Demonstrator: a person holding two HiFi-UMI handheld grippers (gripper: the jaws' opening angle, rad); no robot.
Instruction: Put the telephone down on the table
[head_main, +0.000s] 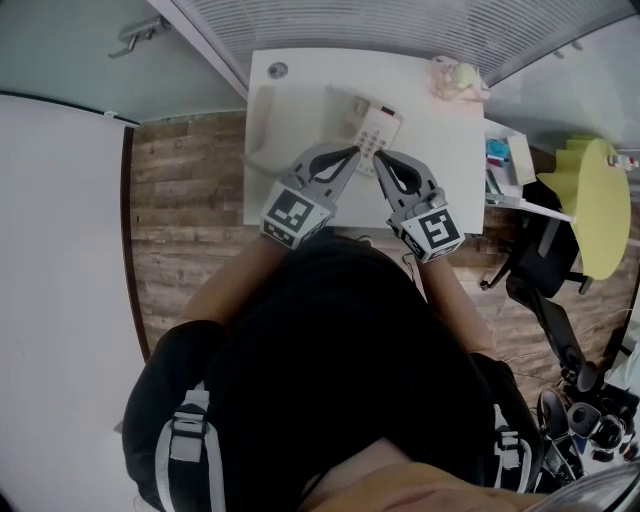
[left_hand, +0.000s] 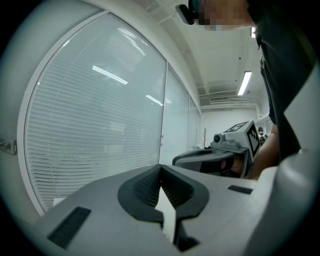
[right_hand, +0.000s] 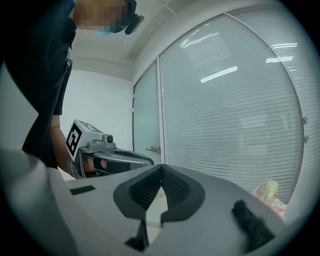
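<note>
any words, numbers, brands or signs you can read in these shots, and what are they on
No text can be read in any view.
White desk telephone: key markings too small to read.
Black-and-white square markers on the cubes of the left gripper and right gripper: coded patterns only, no letters or numbers.
Colourful items beside the table's right edge: too small and blurred to read.

Office, glass partitions with blinds (left_hand: 100, 125), white desk (head_main: 445, 160), swivel chair (head_main: 545, 240), ceiling strip lights (left_hand: 244, 82).
</note>
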